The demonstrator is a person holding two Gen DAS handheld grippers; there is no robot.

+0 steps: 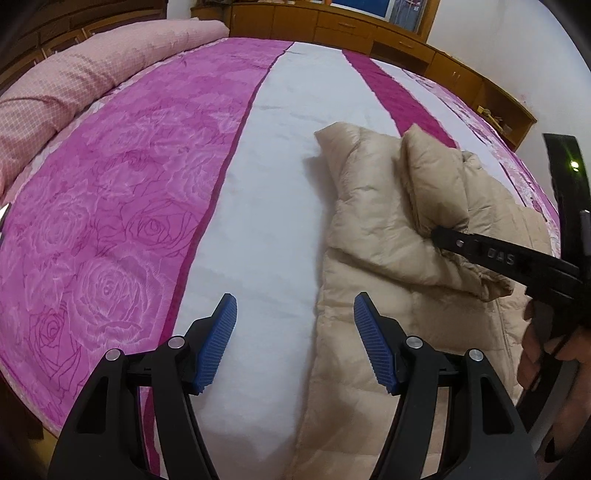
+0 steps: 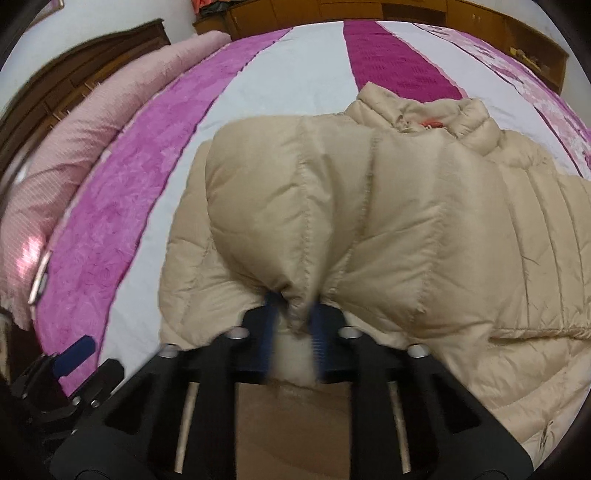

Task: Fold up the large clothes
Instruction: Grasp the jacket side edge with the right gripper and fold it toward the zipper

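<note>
A beige puffer jacket (image 1: pixel 373 229) lies on the bed (image 1: pixel 266 155), on the white stripe and to its right. My left gripper (image 1: pixel 294 332) is open and empty, hovering over the jacket's left edge near its lower part. My right gripper (image 2: pixel 294 325) is shut on a fold of the jacket's sleeve (image 2: pixel 303 206) and holds it lifted over the jacket body. The right gripper also shows in the left wrist view (image 1: pixel 443 236), clamped on the raised fold. The jacket's collar (image 2: pixel 428 114) lies at the far end.
The bedspread has pink rose panels (image 1: pixel 103 229) and magenta stripes (image 1: pixel 391 88). A rolled pink quilt (image 1: pixel 74 81) lies along the bed's left side. Wooden cabinets (image 1: pixel 369 26) run behind the bed. The left gripper's blue pad (image 2: pixel 74 354) shows at lower left.
</note>
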